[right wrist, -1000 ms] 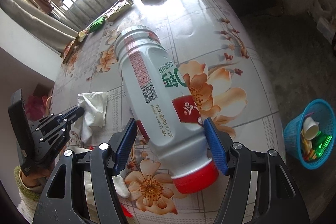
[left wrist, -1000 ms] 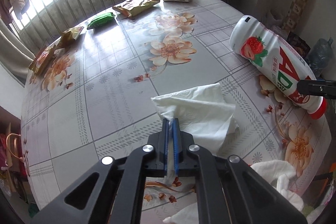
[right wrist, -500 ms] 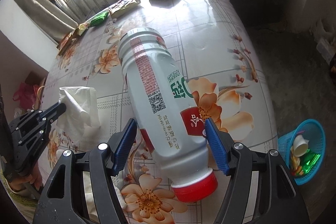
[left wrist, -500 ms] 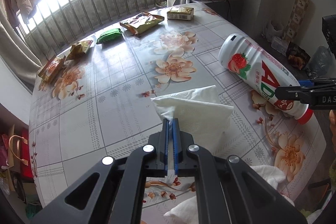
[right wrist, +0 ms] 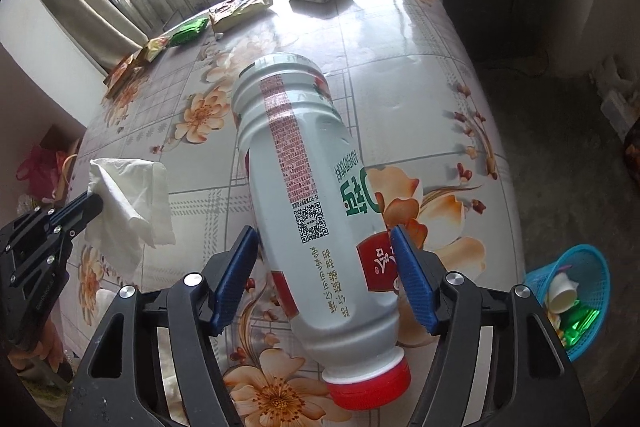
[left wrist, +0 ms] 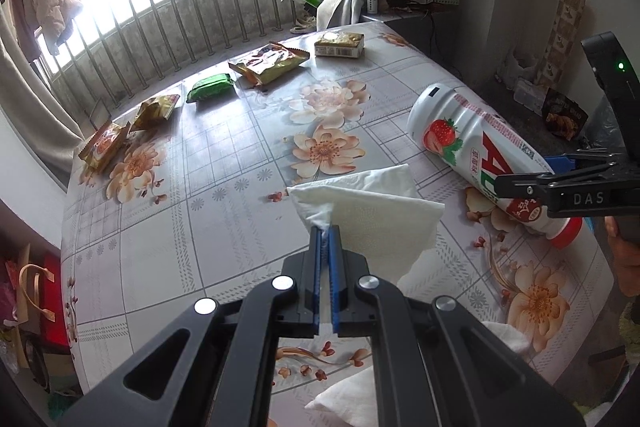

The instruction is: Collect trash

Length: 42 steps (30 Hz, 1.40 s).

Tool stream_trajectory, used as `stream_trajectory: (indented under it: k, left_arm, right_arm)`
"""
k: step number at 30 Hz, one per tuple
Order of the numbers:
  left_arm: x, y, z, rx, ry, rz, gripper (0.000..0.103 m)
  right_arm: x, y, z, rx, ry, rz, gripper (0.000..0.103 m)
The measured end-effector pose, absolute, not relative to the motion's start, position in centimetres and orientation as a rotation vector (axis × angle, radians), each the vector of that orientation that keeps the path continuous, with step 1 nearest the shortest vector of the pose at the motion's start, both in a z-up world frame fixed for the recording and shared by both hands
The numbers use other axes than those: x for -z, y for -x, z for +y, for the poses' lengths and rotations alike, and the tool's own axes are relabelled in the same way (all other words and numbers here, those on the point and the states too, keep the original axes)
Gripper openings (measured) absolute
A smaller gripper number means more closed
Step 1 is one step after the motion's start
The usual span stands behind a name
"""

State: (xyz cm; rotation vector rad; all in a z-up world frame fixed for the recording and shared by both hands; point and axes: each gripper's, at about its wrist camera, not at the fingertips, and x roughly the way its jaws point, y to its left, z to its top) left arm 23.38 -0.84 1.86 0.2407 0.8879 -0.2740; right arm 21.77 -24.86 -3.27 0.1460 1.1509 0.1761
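The left gripper (left wrist: 327, 233) is clamped tight on a tissue (left wrist: 372, 203), which hangs off its tips clear of the table (left wrist: 168, 227). The right gripper (right wrist: 326, 259) straddles the bottle (right wrist: 304, 187) that lies on its side, red cap (right wrist: 370, 385) toward the camera. Its jaws have just been closing a little; the right pad (right wrist: 412, 283) looks to be against the label, but on the left I see a sliver of gap, so I judge the bottle bracketed, not yet gripped.

As for progress, it looks early to me. The blue basket (right wrist: 576, 291) on the floor past the table's edge already holds a cup and some wrappers, so part of the job is done. Nothing in hand has reached it yet. Left on the table: a row of snack packets (left wrist: 268, 61) and a small box (left wrist: 339, 45) along the far side by the window bars, plus more tissues (left wrist: 344, 399) near the front edge.

Compared with a second ago, the tissue is higher: then it drooped onto the table, now it dangles free. The table seems lower in the left view, with more of the window showing. The bottle lies about where it was, and the right gripper has shifted around it, the view rolling a bit.
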Motion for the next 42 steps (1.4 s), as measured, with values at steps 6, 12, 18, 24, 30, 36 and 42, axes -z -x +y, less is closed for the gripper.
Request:
stream_trajectory:
  k: [6, 12, 18, 24, 30, 36, 42]
  left_arm:
    - [-2.7, -22.9, -1.0, 0.276, -0.235, 0.869, 0.003]
    - [-3.5, -22.3, -1.5, 0.283, -0.238, 0.847, 0.003]
    - [-4.3, -21.6, -2.2, 0.294, -0.24, 0.824, 0.003]
    - [-4.9, -21.0, -2.6, 0.304, -0.248, 0.804, 0.003]
    - [-5.4, -20.4, -2.7, 0.305, -0.252, 0.788, 0.003]
    - [-5.9, -19.7, -2.6, 0.303, -0.255, 0.77, 0.003]
    - [-6.8, -18.7, -2.9, 0.3, -0.265, 0.742, 0.003]
  right_arm:
    - [3.0, -21.0, -25.4, -0.161, -0.184, 1.143, 0.062]
    - [2.6, -19.9, -26.6, -0.166, -0.255, 1.131, 0.061]
    - [2.2, -18.9, -27.7, -0.177, -0.314, 1.121, 0.06]
    - [1.9, -18.0, -28.3, -0.183, -0.353, 1.111, 0.059]
    - [1.3, -17.5, -28.5, -0.199, -0.386, 1.093, 0.059]
    - [0.4, -16.8, -28.7, -0.222, -0.425, 1.065, 0.058]
    - [-0.6, -15.9, -29.0, -0.236, -0.448, 1.03, 0.058]
